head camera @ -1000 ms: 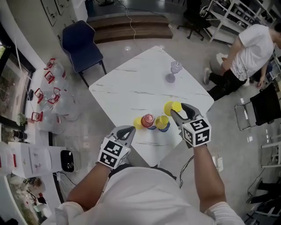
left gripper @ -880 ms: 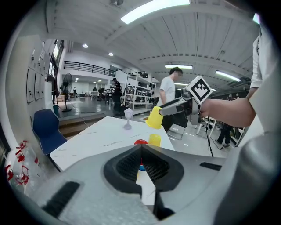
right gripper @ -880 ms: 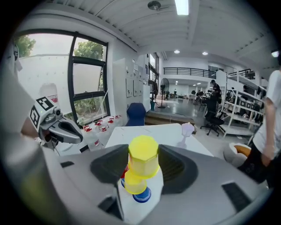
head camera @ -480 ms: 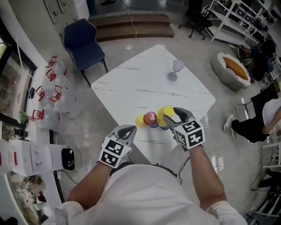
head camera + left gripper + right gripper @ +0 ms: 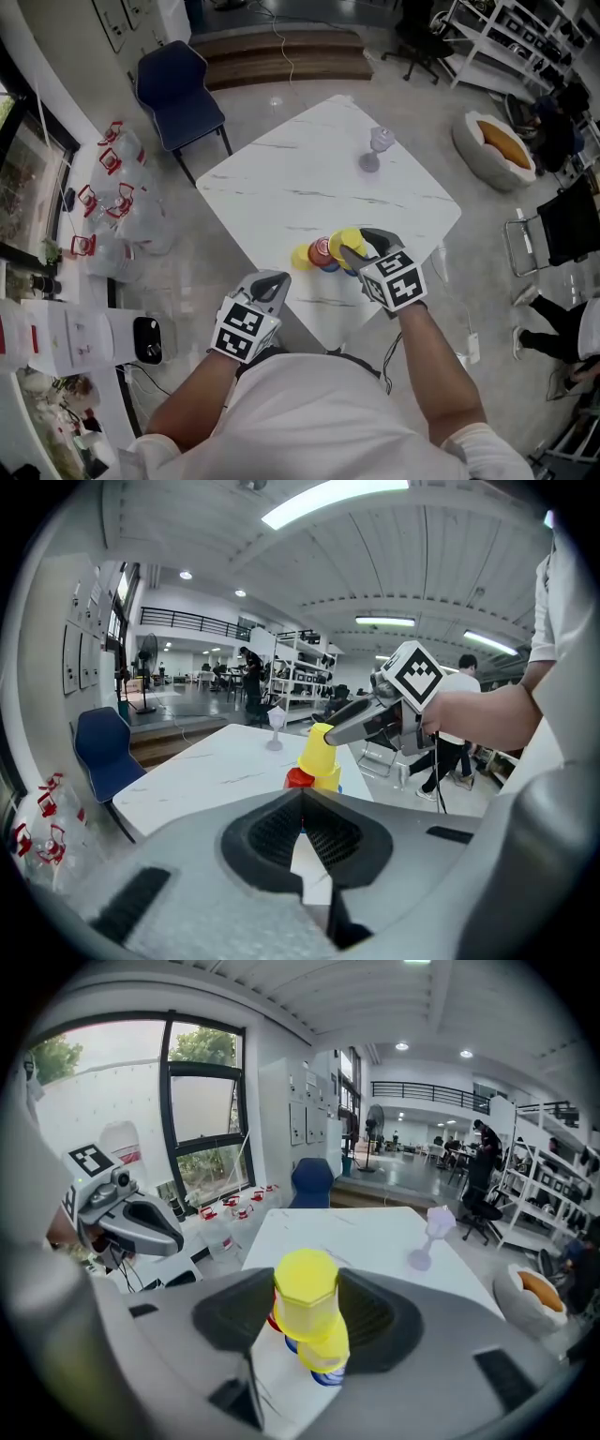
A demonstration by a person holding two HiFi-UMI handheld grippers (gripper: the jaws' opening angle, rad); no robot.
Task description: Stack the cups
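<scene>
Right tongs (image 5: 358, 244): gripping yellow cup (image 5: 305, 1305); stack (image 5: 320, 1361) just below. Left tongs (image 5: 301, 795): closed, empty; stack ahead.

The counter (image 5: 309, 178) stands with one corner toward the person. Near that 6 o'clock corner sits a cluster of cups (image 5: 322, 251). On the cluster's 3 o'clock side, the top cup (image 5: 305, 1302) sits between the jaws of the right hand-held gripper (image 5: 354, 242), directly over a lower cup (image 5: 325, 1349). The left hand-held gripper (image 5: 270, 281) lies at the cluster's 7 o'clock, apart from it. A stemmed glass (image 5: 372, 150) stands at the counter's 1 o'clock, well apart. On the floor, a chair (image 5: 178, 89) is at 10 o'clock, bottles (image 5: 112, 187) at 9 and a cushion (image 5: 497, 145) at 2.
</scene>
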